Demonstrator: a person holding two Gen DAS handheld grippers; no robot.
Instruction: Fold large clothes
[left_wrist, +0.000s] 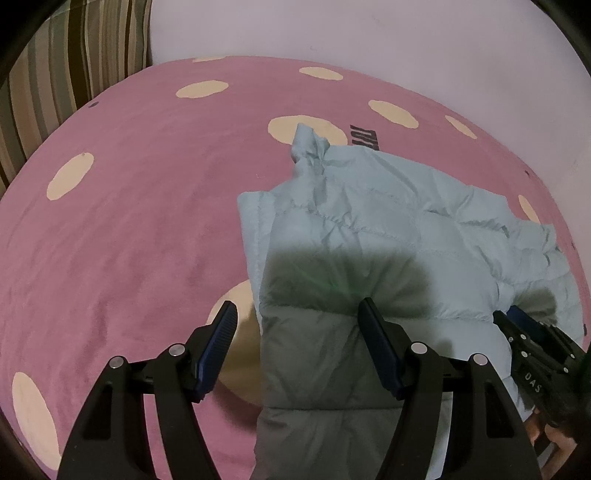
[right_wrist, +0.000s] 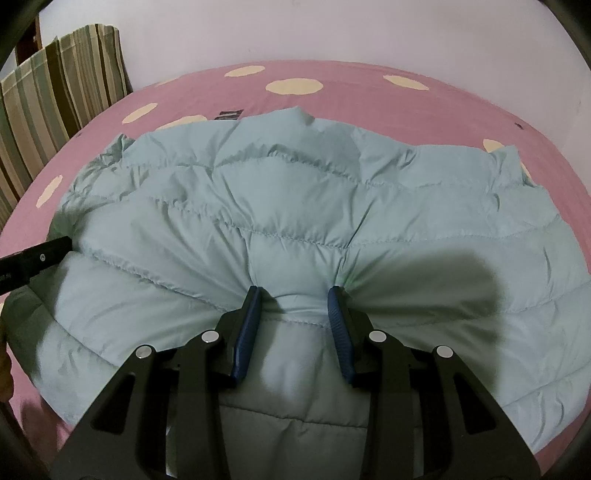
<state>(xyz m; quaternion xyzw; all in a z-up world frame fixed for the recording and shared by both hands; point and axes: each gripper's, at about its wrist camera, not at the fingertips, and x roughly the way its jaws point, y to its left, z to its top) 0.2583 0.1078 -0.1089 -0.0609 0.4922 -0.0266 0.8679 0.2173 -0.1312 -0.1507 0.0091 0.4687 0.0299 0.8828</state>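
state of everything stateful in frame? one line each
Puffer jacket: lying on the bed, partly folded, puffy and wrinkled, near edge bunched.
Right gripper: shut on the puffer jacket, fabric pinched into a ridge between its pads.
Left gripper: open, jaws wide, straddling the jacket's left edge, not pinching.
Bedspread: pink with cream dots, spread flat.
Striped pillow: propped upright at the wall.

A pink bedsheet (left_wrist: 129, 229) with cream dots – striped curtain (left_wrist: 55, 74) beside a white wall (left_wrist: 369, 29)
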